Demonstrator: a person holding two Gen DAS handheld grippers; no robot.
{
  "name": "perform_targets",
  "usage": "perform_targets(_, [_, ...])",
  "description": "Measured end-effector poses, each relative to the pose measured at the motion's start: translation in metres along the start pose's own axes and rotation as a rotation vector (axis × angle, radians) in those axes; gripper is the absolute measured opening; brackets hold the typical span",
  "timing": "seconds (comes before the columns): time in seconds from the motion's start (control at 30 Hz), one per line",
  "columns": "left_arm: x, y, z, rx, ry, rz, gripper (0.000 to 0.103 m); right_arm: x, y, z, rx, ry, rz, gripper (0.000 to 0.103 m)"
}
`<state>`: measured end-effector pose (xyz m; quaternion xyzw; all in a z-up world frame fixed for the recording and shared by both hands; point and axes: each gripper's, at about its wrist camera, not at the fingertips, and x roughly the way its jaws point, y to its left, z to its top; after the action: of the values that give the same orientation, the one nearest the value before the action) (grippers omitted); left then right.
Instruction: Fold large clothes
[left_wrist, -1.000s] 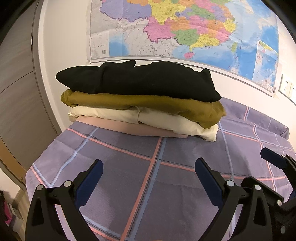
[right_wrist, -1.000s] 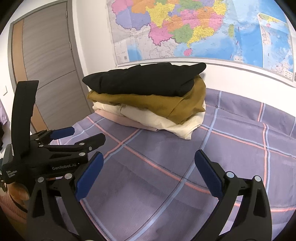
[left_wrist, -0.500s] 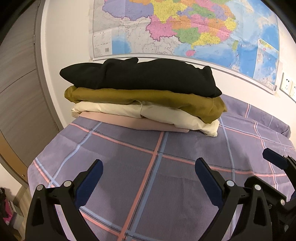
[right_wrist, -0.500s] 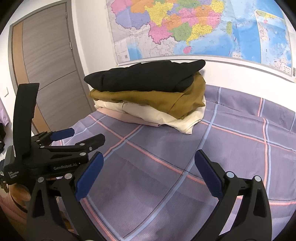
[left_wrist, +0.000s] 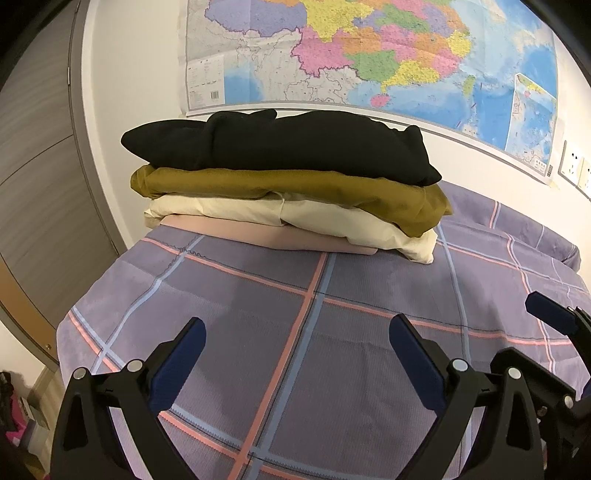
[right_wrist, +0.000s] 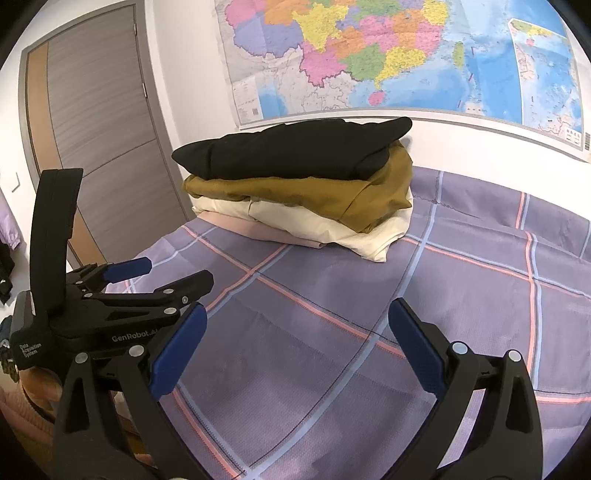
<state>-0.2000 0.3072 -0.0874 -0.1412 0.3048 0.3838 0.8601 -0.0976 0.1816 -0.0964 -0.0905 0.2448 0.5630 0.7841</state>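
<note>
A stack of folded clothes, black sweater on top, sits at the bed's far end below a wall map. Left tool and right tool hover nearby, jaws apart, empty.

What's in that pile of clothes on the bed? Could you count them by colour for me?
Black: 1
Mustard brown: 1
Cream: 1
Pale pink: 1
Total: 4 folded garments, stacked in that order from top to bottom on the purple checked bed cover.
</note>
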Motion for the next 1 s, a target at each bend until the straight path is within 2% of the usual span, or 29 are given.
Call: perform_targets(1.0, [-0.0029, -0.0047, -0.0032, 0.010, 0.002, 0.004, 0.096, -0.0031, 0.0011, -0.0034, 0.014, -0.005, 0.010, 0.097])
